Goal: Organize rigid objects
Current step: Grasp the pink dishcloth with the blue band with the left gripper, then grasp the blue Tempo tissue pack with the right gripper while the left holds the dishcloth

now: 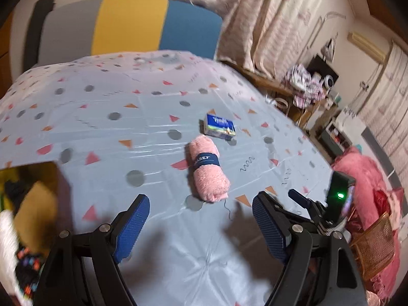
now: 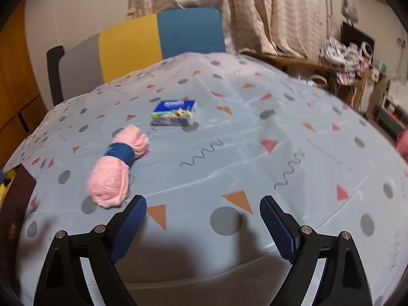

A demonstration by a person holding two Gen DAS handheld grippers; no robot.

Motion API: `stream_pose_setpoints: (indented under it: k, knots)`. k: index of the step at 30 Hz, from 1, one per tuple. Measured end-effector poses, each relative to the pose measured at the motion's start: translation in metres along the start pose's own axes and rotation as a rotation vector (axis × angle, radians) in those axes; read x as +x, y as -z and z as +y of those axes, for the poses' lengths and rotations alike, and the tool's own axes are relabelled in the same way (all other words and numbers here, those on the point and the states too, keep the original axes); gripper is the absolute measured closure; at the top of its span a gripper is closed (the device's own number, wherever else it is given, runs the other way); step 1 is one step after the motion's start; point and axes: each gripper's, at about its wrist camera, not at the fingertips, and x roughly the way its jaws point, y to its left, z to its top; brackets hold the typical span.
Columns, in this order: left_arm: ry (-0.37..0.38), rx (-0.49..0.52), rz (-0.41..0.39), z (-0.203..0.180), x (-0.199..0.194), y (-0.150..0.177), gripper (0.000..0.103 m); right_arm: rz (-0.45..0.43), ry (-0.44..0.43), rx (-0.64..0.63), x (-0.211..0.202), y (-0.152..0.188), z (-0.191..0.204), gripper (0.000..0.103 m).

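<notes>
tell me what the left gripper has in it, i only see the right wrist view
Observer: Nothing. The left gripper is open, with only tablecloth between its pads.
Operator: where's the pink towel from it
Observer: The pink towel roll lies just beyond the gap between its fingers, and the blue box sits right behind the roll.
Operator: can it see my gripper
Observer: Yes. The right gripper shows at the right of the left wrist view, close beside the left gripper's right finger, with a green light lit on its body.
</notes>
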Motion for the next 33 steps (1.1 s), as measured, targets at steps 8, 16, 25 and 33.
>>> stream_pose_setpoints:
  k: [8, 16, 25, 33]
  knots:
    - [-0.025, 0.061, 0.106, -0.026, 0.088, -0.023, 0.019, -0.009, -0.003, 0.076, 0.004, 0.005, -0.014, 0.012]
    - [-0.150, 0.184, 0.083, -0.041, 0.132, -0.034, 0.019, -0.020, 0.029, 0.087, 0.005, 0.010, -0.016, 0.012]
    - [-0.089, 0.101, 0.076, -0.020, 0.152, -0.019, 0.058, 0.003, 0.025, 0.117, 0.010, 0.012, -0.022, 0.012]
    - [-0.071, 0.072, 0.000, -0.009, 0.137, -0.009, 0.064, 0.005, 0.023, 0.120, 0.011, 0.014, -0.022, 0.012]
